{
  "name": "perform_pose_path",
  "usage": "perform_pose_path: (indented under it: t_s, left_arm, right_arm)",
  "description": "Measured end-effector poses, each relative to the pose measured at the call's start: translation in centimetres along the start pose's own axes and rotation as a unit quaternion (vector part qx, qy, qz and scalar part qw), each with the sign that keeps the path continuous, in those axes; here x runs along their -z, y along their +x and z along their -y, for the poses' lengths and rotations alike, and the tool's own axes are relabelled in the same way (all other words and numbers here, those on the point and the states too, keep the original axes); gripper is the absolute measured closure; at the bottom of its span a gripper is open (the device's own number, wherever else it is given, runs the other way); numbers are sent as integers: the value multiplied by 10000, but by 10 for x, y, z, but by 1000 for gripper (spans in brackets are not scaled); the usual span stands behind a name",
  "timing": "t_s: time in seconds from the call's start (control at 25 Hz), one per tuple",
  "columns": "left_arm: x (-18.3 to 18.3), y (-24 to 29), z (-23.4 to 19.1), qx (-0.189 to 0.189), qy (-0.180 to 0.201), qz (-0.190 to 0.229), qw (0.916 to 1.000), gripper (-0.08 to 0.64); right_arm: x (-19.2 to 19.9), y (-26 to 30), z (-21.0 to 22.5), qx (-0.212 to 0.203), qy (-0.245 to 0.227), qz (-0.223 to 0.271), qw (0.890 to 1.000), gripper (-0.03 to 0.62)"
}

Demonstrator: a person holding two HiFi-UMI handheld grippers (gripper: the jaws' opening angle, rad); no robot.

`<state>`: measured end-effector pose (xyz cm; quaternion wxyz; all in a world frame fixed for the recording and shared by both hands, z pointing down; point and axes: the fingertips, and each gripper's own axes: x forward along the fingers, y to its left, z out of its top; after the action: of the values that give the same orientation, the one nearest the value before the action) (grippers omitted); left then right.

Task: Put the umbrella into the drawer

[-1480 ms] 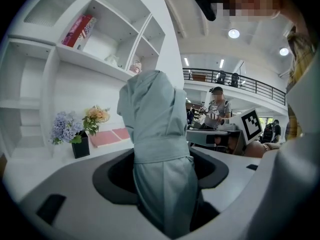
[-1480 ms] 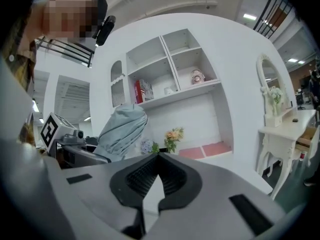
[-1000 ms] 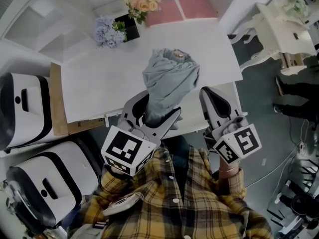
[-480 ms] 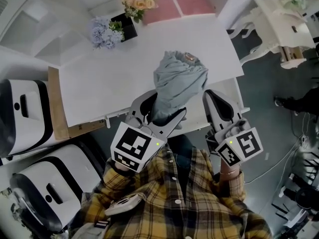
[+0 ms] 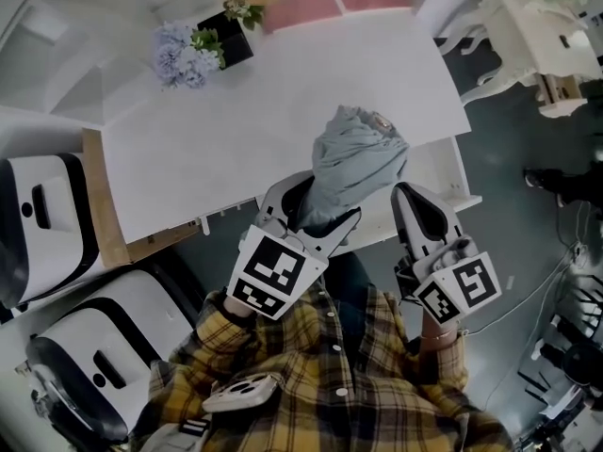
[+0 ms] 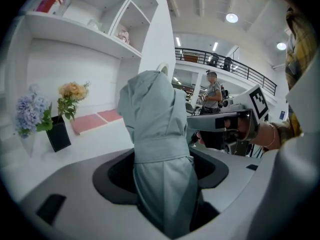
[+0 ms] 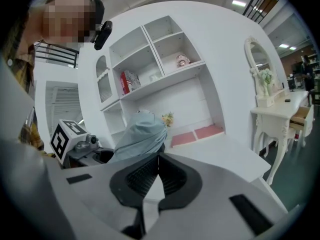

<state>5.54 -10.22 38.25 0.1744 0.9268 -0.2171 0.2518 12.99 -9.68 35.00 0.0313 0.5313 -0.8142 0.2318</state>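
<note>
The left gripper (image 5: 317, 202) grasps the folded grey umbrella (image 5: 359, 158) above the white counter (image 5: 226, 121), while the right gripper (image 5: 413, 203) beside it is clenched, empty.

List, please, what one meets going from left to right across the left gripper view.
purple flowers → black vase → umbrella → right gripper

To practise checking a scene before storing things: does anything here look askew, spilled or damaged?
Nothing looks spilled or broken. Only the umbrella, clamped upright in the left gripper, looks untidy: it bulges loosely above its strap.
</note>
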Motion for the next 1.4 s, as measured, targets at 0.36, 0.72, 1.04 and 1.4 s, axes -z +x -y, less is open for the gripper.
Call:
perform_pose_path:
  t_s: [0.36, 0.72, 1.04, 1.4]
  left_arm:
    - [53, 46, 9, 533, 182, -724, 9958, 245]
    - [108, 92, 15, 944, 417, -1365, 9852, 245]
    - [148, 120, 19, 1279, 549, -1732, 9750, 245]
    - [185, 146, 25, 1500, 921, -2045, 9629, 245]
  right_arm:
    - [44, -10, 15, 361, 303, -326, 9984, 575]
    - [83, -16, 27, 598, 611, -561, 9948, 575]
    - [104, -18, 36, 803, 815, -676, 9911, 575]
    - [114, -18, 38, 977, 966, -685, 9881, 575]
